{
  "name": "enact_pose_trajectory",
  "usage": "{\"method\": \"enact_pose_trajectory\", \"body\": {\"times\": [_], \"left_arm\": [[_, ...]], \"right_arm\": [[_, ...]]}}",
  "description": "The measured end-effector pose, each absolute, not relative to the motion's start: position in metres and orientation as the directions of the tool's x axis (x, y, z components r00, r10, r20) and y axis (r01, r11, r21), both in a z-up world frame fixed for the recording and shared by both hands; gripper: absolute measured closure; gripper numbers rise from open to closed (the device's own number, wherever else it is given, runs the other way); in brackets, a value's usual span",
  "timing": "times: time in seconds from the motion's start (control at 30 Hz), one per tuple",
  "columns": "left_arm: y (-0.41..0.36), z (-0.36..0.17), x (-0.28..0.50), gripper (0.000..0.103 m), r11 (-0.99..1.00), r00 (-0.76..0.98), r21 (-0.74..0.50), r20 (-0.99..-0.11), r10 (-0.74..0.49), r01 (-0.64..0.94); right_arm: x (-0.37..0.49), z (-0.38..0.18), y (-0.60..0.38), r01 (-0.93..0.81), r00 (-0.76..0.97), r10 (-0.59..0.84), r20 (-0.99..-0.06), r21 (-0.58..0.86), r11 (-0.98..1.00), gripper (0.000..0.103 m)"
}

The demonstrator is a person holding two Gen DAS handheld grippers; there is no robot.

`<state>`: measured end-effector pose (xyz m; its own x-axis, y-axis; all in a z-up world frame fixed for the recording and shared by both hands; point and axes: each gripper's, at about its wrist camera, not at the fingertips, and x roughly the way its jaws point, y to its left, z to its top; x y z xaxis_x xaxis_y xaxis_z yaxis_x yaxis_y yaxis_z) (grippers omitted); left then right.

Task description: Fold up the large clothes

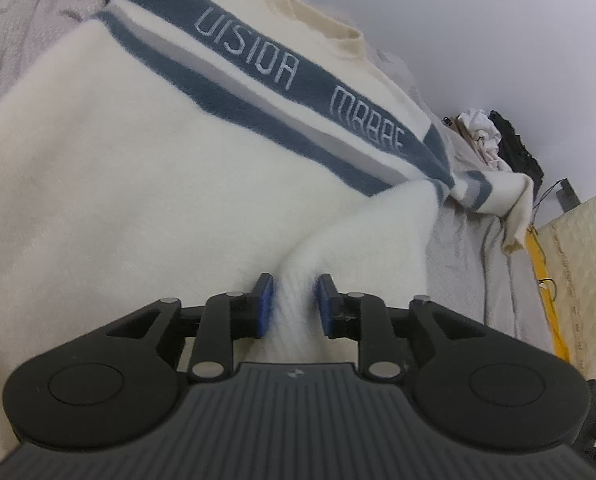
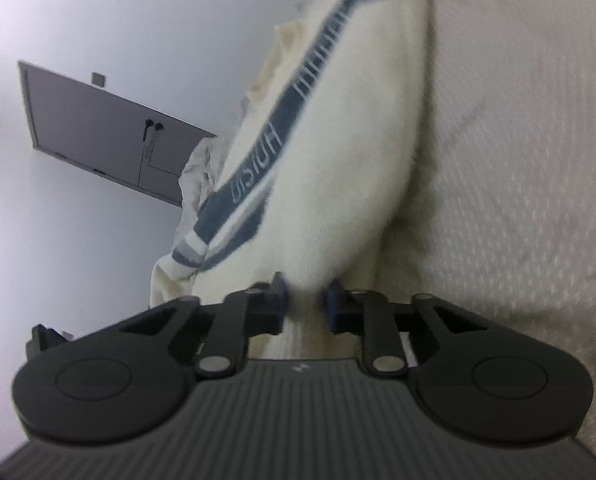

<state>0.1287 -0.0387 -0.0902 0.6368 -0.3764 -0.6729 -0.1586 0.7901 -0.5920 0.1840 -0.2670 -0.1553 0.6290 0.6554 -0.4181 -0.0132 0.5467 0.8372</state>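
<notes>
A cream knit sweater (image 1: 145,184) with blue and grey chest stripes and pale lettering lies spread on a bed. In the left wrist view a raised ridge of its ribbed hem (image 1: 295,300) stands between the blue pads (image 1: 265,300) of my left gripper (image 1: 294,292). The jaws are slightly apart and do not squeeze it. In the right wrist view the same sweater (image 2: 338,168) runs away from the camera. My right gripper (image 2: 306,294) is shut on its lower edge, and cream fabric fills the gap between the pads.
A grey bedspread (image 1: 470,264) lies under the sweater, and a textured pale cover (image 2: 518,160) fills the right. A pile of clothes (image 1: 482,128) and a dark object sit at the far end. A yellow strip (image 1: 546,292) borders the bed. A wall panel (image 2: 109,136) hangs at left.
</notes>
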Motion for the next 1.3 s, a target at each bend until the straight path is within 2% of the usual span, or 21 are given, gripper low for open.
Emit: {"method": "enact_pose_trajectory", "body": {"times": [0.07, 0.4, 0.5, 0.7, 0.83, 0.97, 1.23, 1.3], "left_arm": [[-0.038, -0.085, 0.123, 0.066, 0.787, 0.643, -0.601, -0.66, -0.388, -0.141], [-0.027, -0.041, 0.082, 0.065, 0.767, 0.735, -0.641, -0.526, -0.427, -0.013], [-0.035, -0.04, 0.077, 0.065, 0.787, 0.718, -0.617, -0.543, -0.435, 0.011], [-0.058, -0.049, 0.072, 0.065, 0.837, 0.676, -0.544, -0.597, -0.432, 0.055], [-0.068, -0.057, 0.071, 0.065, 0.873, 0.663, -0.485, -0.637, -0.395, 0.054], [-0.072, -0.069, 0.075, 0.065, 0.914, 0.642, -0.404, -0.693, -0.328, 0.031], [-0.074, -0.09, 0.083, 0.065, 0.924, 0.566, -0.381, -0.761, -0.317, 0.006], [-0.075, -0.085, 0.083, 0.065, 0.93, 0.566, -0.366, -0.763, -0.312, 0.019]], "right_arm": [[0.176, -0.142, -0.269, -0.056, 0.664, 0.637, -0.392, 0.823, 0.565, 0.086], [0.12, -0.06, -0.307, -0.117, 0.834, 0.457, -0.309, 0.711, 0.694, 0.089], [0.112, -0.049, -0.319, -0.059, 0.853, 0.373, -0.365, 0.642, 0.764, 0.089], [0.113, -0.08, -0.335, 0.182, 0.757, 0.202, -0.622, 0.497, 0.848, 0.09], [0.121, -0.102, -0.346, 0.309, 0.657, 0.158, -0.737, 0.456, 0.835, 0.089], [0.129, -0.11, -0.343, 0.348, 0.61, 0.141, -0.78, 0.423, 0.837, 0.088], [0.125, -0.104, -0.336, 0.309, 0.624, 0.125, -0.771, 0.391, 0.867, 0.085], [0.124, -0.098, -0.333, 0.296, 0.637, 0.108, -0.763, 0.371, 0.88, 0.079]]}}
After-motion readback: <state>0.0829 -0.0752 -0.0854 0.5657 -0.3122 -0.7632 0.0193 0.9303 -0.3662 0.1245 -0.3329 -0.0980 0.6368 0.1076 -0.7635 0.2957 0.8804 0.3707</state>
